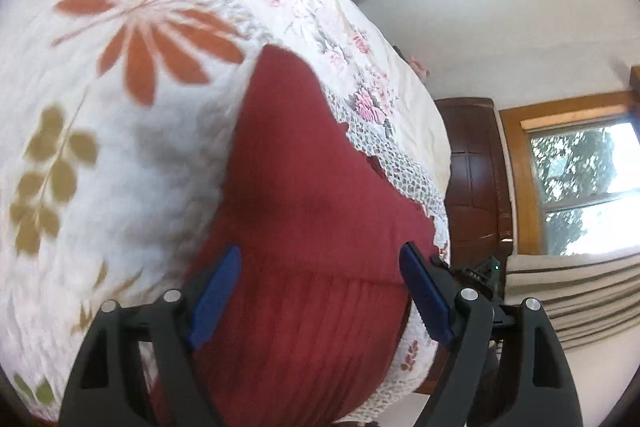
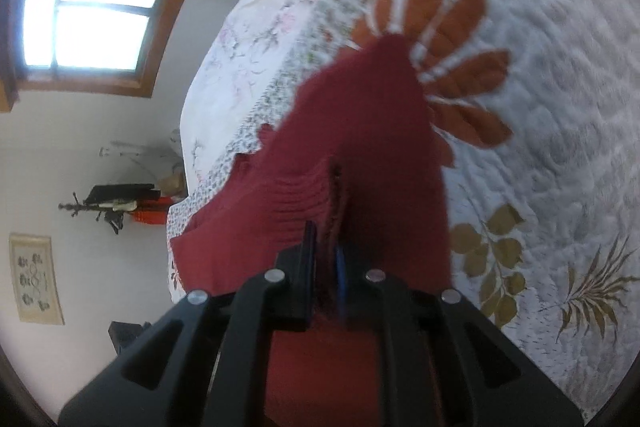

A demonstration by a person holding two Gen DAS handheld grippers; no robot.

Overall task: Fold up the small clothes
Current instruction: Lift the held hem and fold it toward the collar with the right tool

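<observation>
Both tools meet the red garment (image 1: 304,211): right tool (image 2: 325,259) pinches its blurred edge, left tool (image 1: 320,291) gapes.

A small dark-red knitted garment (image 1: 304,195) with a ribbed band at its near edge lies bunched on the flower-printed bed (image 1: 120,155) — one ribbed fold raised, its far corner pointing away.

Both wrist cameras sit close above the bed (image 1: 120,147), looking forward along their fingers, rolled opposite ways. They share the red garment (image 1: 304,187) at 6 o'clock and the floral quilt (image 2: 540,127).
</observation>
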